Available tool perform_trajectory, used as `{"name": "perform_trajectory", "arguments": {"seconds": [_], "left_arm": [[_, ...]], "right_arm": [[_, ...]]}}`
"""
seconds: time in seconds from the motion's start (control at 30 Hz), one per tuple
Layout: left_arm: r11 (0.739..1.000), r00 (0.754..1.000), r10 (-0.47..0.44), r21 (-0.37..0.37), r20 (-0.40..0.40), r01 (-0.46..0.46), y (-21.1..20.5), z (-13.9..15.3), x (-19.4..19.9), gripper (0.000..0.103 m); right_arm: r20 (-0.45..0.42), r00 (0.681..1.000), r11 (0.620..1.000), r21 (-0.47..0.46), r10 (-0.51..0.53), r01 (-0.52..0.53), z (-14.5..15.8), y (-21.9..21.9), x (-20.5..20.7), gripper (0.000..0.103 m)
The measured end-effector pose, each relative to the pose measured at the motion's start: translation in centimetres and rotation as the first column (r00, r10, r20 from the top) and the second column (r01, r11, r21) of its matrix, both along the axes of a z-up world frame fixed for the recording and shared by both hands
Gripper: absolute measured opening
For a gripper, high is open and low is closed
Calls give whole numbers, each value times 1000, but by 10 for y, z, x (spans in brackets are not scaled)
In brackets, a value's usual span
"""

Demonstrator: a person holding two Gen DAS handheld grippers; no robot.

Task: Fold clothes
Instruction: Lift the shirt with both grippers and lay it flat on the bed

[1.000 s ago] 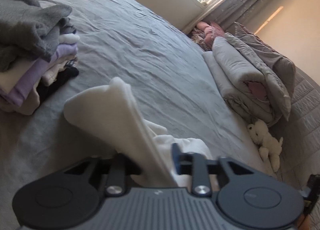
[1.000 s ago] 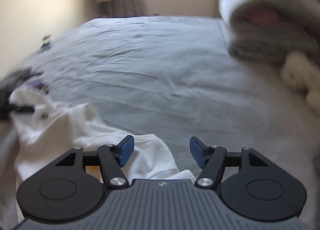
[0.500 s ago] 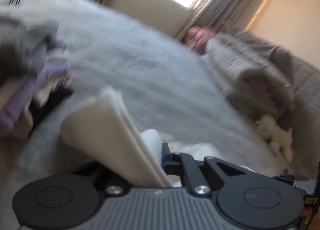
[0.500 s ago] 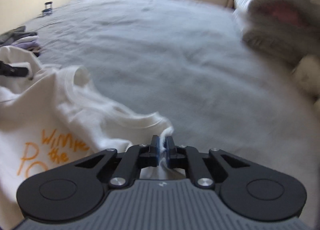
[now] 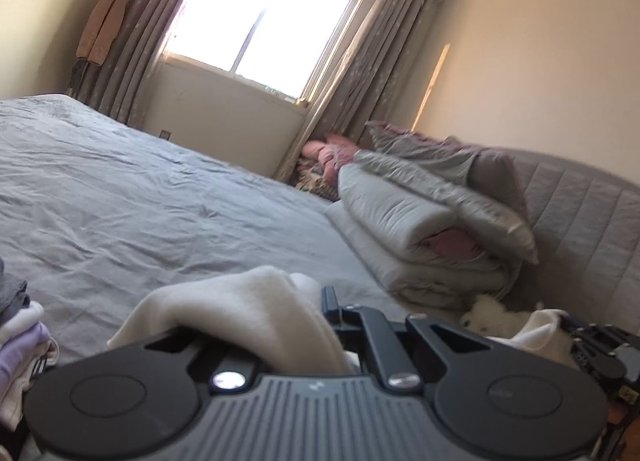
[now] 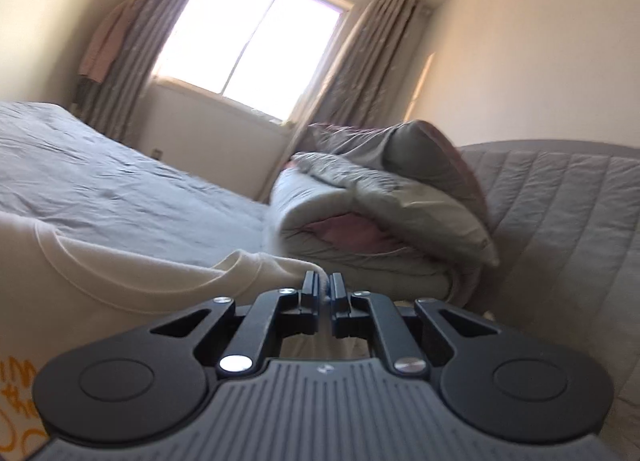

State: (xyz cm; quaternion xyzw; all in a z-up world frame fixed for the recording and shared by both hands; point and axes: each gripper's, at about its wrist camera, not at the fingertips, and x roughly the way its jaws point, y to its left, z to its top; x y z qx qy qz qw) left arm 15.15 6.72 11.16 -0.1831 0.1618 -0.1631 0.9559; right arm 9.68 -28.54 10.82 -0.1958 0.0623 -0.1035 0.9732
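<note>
Right gripper [image 6: 325,293] pinched on white T-shirt [image 6: 120,281] hem; orange lettering at edge, unreadable. Left gripper [image 5: 296,325] clamps same shirt [image 5: 248,313] over grey bed [image 5: 140,201].

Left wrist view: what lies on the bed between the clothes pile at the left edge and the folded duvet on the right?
Only bare grey bedsheet separates the clothes pile from the folded duvet; nearer the camera, the white T-shirt hangs from the left gripper.

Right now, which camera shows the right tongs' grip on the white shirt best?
The right wrist view: the right tongs are shut on the white shirt hem. The left wrist view only catches them at its right edge, partly cut off.
</note>
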Motion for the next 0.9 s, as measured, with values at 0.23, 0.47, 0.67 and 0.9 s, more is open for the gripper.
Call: {"name": "perform_trajectory", "arguments": {"seconds": [0.23,0.47,0.67,0.9], "left_arm": [[999,955,36,-22,-293,-44,-3,-50,29,10],[979,903,53,-158,-427,-132,37,-69,-12,60],[962,844,53,-200,-534,-188,42,-61,-69,61],[976,822,-48,-203,-567,-83,2,-71,-155,62]], "right_arm": [[-190,979,995,-81,-79,65,-49,-3,28,8],[-352,936,995,92,-13,49,-43,-23,14,47],[-346,935,964,267,82,14,-13,-31,-27,59],[-463,851,924,376,249,-66,-26,-17,-89,59]]}}
